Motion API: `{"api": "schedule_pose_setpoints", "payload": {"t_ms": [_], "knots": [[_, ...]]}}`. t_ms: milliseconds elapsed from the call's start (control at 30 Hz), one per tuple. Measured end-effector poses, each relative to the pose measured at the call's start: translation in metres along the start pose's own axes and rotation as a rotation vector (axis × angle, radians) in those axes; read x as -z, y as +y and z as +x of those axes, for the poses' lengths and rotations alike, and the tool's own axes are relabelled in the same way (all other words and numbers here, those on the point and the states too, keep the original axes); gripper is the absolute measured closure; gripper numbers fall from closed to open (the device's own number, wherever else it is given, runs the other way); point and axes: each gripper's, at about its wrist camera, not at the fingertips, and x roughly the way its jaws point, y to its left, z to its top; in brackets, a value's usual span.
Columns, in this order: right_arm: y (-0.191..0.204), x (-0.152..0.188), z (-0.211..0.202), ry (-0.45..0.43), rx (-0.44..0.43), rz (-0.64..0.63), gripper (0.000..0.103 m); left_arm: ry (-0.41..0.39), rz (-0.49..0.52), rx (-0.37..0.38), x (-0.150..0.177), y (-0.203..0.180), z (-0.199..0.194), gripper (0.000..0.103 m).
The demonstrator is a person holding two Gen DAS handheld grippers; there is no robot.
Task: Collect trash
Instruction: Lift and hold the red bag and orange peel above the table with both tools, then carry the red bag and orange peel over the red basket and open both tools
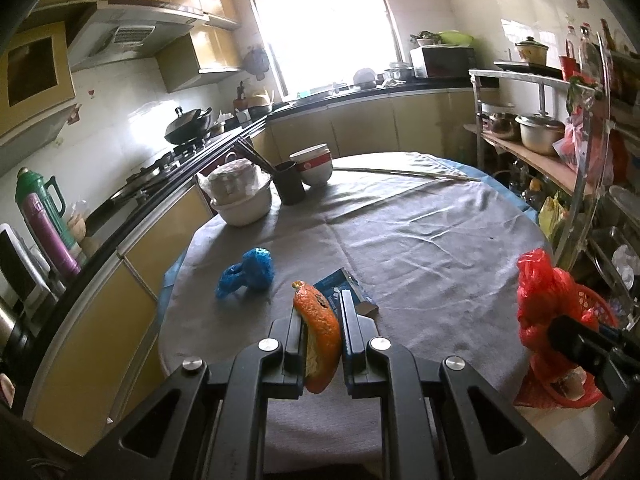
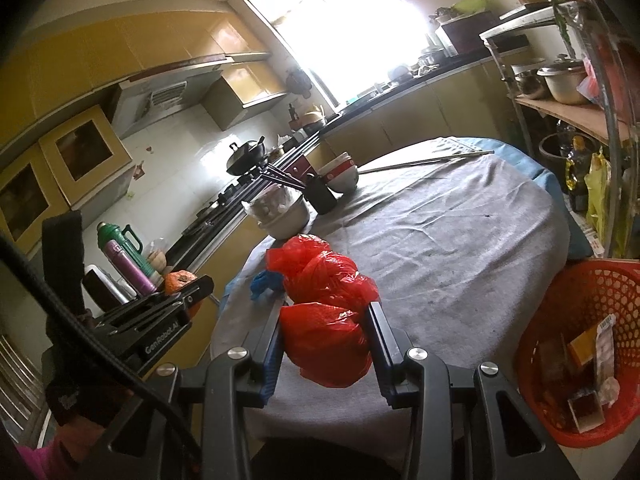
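My left gripper [image 1: 322,312] is shut on a curled orange peel [image 1: 318,320], held just above the grey tablecloth [image 1: 420,240]. Behind the peel a blue box [image 1: 346,284] lies on the cloth, and a crumpled blue bag [image 1: 248,272] lies to its left. My right gripper [image 2: 325,310] is shut on a knotted red plastic bag [image 2: 324,320] over the table's near edge. The same red bag [image 1: 536,292] shows at the right of the left wrist view. The left gripper [image 2: 192,288] and its orange peel [image 2: 180,280] appear at the left of the right wrist view.
A red mesh basket [image 2: 560,292] with several scraps inside stands off the table's right side. White bowls [image 1: 244,200], a black chopstick cup [image 1: 289,184] and stacked red-and-white bowls [image 1: 312,164] sit at the far left. A metal rack [image 1: 560,140] flanks the right, a counter the left.
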Motion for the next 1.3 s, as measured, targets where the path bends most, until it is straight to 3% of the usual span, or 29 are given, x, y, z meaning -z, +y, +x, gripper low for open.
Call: {"api": "schedule_pose_setpoints", "payload": {"t_ms": [500, 1300], "knots": [[-0.033, 0.002, -0.020, -0.027, 0.051, 0.061, 0.061, -0.015, 0.060, 0.037, -0.002, -0.032, -0.006, 0.088], [-0.148, 0.016, -0.109, -0.121, 0.216, 0.245, 0.061, -0.054, 0.241, 0.149, -0.010, -0.159, -0.015, 0.088]]}}
